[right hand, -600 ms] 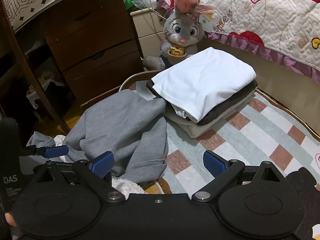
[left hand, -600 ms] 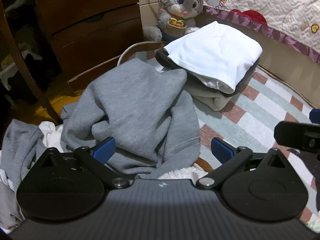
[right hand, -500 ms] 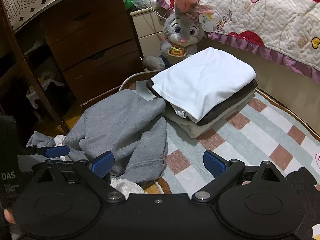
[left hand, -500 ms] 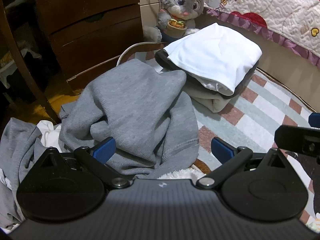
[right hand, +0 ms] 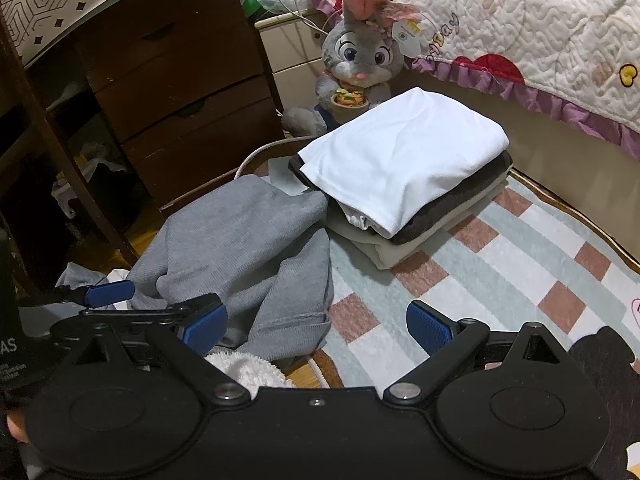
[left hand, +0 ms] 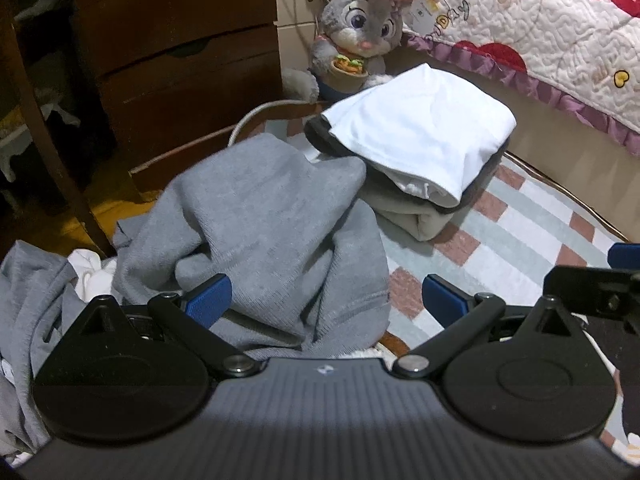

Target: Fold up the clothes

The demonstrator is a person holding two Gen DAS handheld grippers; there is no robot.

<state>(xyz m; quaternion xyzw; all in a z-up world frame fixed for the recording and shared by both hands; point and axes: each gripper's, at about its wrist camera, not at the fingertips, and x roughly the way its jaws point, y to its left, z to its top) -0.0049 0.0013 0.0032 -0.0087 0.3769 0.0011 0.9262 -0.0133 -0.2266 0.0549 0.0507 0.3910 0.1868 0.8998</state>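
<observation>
Tilting downward over the gray sweater point(left hand: 256, 216), left hand-held gripper point(left hand: 326, 300) and right hand-held gripper point(right hand: 316, 322) both spread wide, pinching nothing, near the folded pile point(right hand: 404, 168).

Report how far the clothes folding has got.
Done: a folded stack with a white garment on top sits on the rug. In hand: nothing; the left gripper and right gripper are open. Left: the crumpled grey sweater and more clothes beside it.
</observation>
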